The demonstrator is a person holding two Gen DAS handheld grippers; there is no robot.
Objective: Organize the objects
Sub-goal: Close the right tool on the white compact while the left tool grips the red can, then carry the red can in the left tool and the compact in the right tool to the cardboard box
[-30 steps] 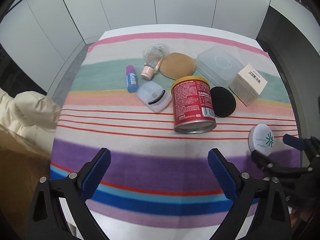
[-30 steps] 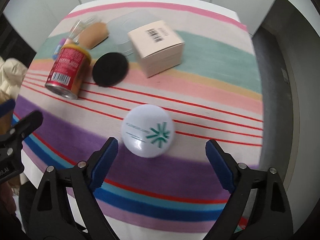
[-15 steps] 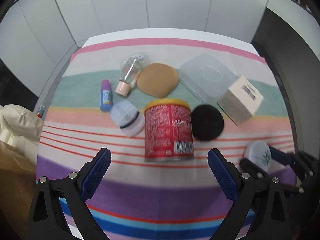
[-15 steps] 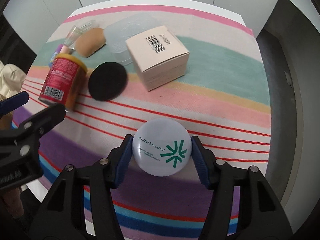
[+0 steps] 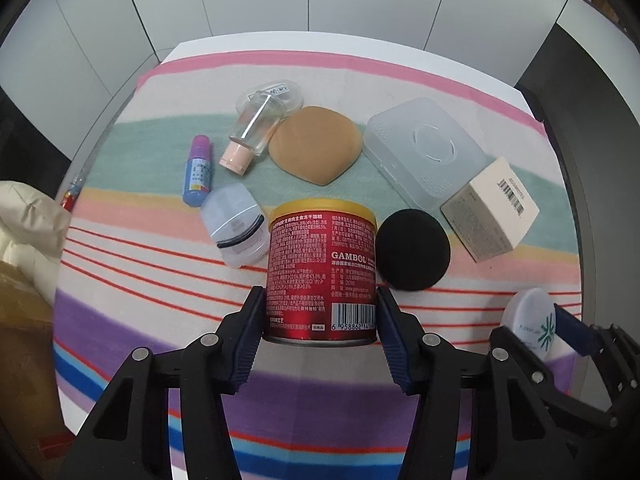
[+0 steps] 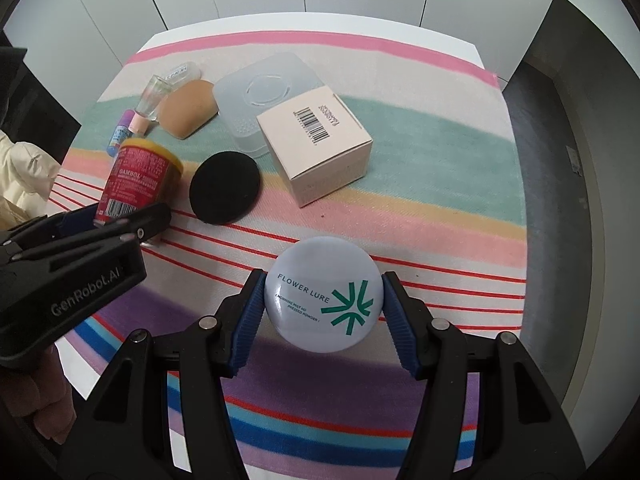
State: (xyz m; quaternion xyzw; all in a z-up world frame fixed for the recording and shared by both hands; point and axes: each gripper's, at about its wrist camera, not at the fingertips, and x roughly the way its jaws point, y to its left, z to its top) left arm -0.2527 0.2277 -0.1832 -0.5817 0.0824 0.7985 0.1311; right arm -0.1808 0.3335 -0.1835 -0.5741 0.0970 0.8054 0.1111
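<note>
My left gripper (image 5: 320, 328) has just been closing, and its blue pads (image 5: 250, 336) now press both sides of the red GAMBOL can (image 5: 322, 268), near the can's bottom rim. The can lies on its side on the striped cloth (image 5: 400, 76) that covers the tabletop; its long axis runs from near edge to far edge, its yellow lid pointing at the far edge and its metal base at me.

Left of the can, toward the tabletop's left edge, lies a small blue tube with a purple cap (image 5: 197, 174), its cap end away from me. Just beside it sits a clear case holding a black eyelash curler (image 5: 236, 230), close to the can's lidded end. Behind these a clear glass bottle with a pink cap (image 5: 252, 136) lies tilted, cap toward me, next to a tan makeup sponge (image 5: 316, 144).

Right of the can, a round black puff (image 5: 412, 250) lies flat, very close to the can's side. Beyond it is a translucent plastic box (image 5: 426, 148), and a pale pink carton with a barcode (image 5: 490, 208) sits against its right corner.

Nearest the right edge, my right gripper (image 6: 323, 304) is clamped on the white FLOWER LURE pressed-powder compact (image 6: 323, 294), a pad on each side of its round rim, its printed lid facing up over the red and purple stripes.
</note>
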